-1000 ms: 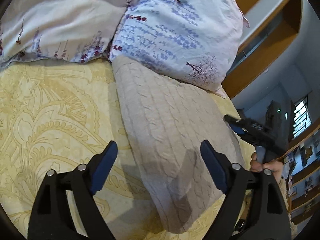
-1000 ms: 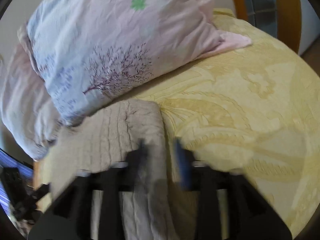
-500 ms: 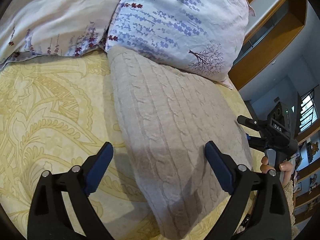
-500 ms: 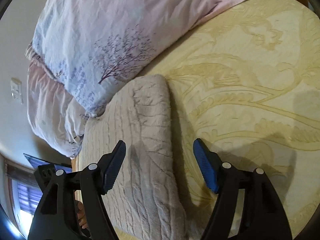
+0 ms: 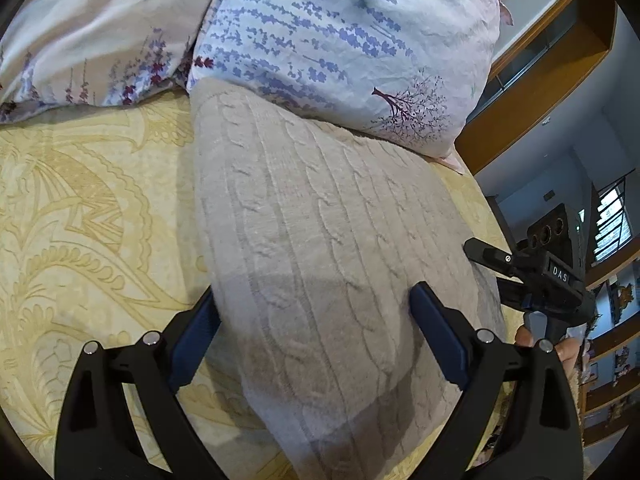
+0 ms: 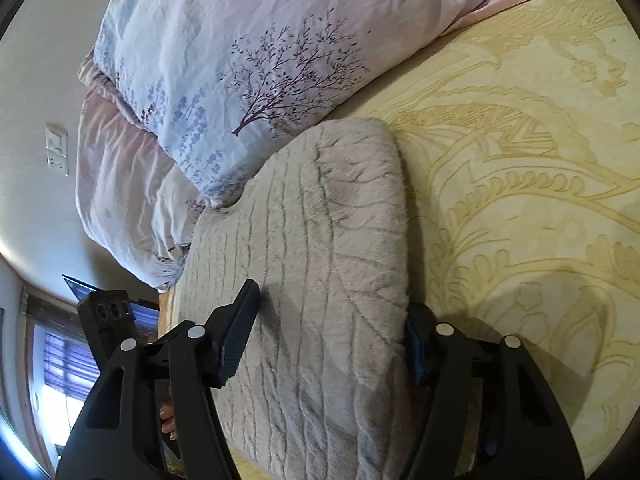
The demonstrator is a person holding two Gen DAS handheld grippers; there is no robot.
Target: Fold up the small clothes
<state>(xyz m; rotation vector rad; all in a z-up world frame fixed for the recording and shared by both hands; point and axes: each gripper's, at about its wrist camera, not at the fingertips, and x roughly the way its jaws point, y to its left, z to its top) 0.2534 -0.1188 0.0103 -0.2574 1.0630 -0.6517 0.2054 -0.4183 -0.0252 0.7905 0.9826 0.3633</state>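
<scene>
Left wrist view: left gripper (image 5: 314,336) wide open, straddling folded cable-knit sweater (image 5: 320,248); right gripper (image 6: 332,340) closing around sweater edge; "DAS" label.

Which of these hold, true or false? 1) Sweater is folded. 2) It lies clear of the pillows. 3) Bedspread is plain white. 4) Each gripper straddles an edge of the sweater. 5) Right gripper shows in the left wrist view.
1) True: the sweater lies as a folded bundle.
2) False: its far end butts against the pillow.
3) False: the bedspread is yellow with an ornate pattern.
4) True: the left gripper and right gripper each have one finger on the knit and one beside its edge; the right's jaws have just been closing.
5) True: it sits at that view's right.
</scene>
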